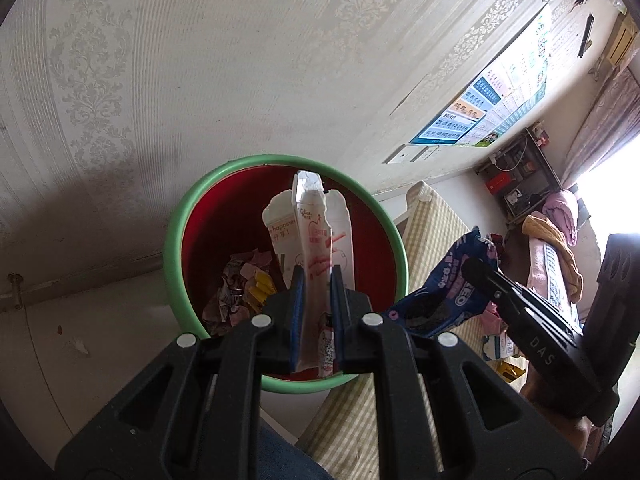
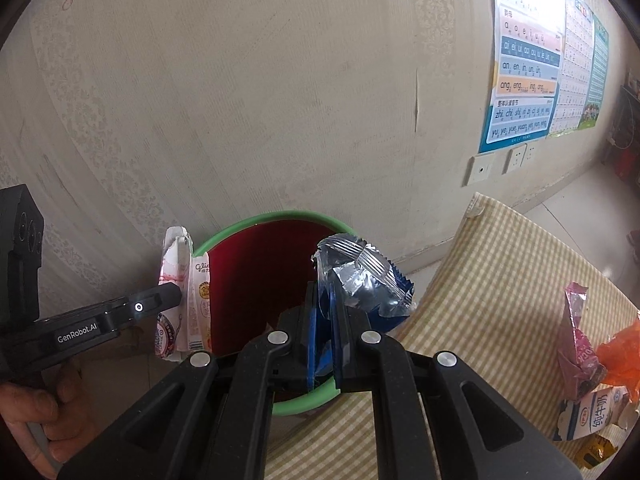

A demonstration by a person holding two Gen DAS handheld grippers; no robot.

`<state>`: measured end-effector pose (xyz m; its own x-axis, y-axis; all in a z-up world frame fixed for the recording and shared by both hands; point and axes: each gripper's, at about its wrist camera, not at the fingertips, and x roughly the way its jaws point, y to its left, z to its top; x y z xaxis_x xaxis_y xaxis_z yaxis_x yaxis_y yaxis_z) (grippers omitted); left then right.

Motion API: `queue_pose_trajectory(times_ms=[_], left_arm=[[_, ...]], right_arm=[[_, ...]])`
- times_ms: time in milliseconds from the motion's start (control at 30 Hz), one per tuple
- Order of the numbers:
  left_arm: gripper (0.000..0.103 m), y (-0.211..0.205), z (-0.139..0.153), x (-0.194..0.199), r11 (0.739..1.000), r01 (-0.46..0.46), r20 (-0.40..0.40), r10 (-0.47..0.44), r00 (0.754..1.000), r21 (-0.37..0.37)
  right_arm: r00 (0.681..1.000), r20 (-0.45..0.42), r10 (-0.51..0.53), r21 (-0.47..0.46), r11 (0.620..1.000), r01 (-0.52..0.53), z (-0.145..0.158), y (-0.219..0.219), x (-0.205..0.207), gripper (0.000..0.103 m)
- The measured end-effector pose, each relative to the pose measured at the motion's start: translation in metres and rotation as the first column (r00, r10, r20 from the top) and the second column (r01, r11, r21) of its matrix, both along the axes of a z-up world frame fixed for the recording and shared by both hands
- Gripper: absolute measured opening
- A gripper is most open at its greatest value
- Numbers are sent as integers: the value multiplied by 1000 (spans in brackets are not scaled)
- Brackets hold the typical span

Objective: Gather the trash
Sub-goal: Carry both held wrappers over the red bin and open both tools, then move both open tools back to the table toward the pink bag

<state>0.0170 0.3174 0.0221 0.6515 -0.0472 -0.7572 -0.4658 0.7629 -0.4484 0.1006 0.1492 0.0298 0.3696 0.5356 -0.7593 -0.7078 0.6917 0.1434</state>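
A red bin with a green rim (image 1: pixel 188 216) (image 2: pixel 236 232) stands against the wall and holds several crumpled wrappers (image 1: pixel 240 288). My left gripper (image 1: pixel 316 276) is shut on a white and pink snack carton (image 1: pixel 316 232) held upright over the bin's mouth. In the right wrist view that carton (image 2: pixel 182 292) hangs at the bin's left rim, pinched by the left gripper (image 2: pixel 176 294). My right gripper (image 2: pixel 324 300) is shut on a blue and silver cookie wrapper (image 2: pixel 360 276) above the bin's right half. The wrapper (image 1: pixel 452 280) and right gripper (image 1: pixel 476 268) show to the right in the left wrist view.
A surface with a yellow checked cloth (image 2: pixel 500 288) sits right of the bin. On its right edge lie a pink wrapper (image 2: pixel 576 340), an orange bag (image 2: pixel 620 352) and a milk carton (image 2: pixel 592 416). Posters (image 2: pixel 524 68) and wall sockets (image 2: pixel 480 168) are on the wall behind. A hand (image 2: pixel 32 412) holds the left gripper.
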Motion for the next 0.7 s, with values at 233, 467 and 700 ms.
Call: queue_pose_trajectory(times_ms=[233, 467, 700], left_arm=[[21, 14, -11, -4, 1000, -16, -7, 16, 1000, -26], [66, 20, -14, -12, 998, -46, 2, 47, 999, -37], [84, 16, -4, -19, 999, -43, 20, 43, 999, -21]], right_arm=[[998, -33, 51, -34, 998, -52, -17, 26, -2, 12], [999, -35, 34, -44, 998, -36, -24, 27, -3, 54], [1000, -13, 10, -40, 999, -11, -15, 16, -6, 75]])
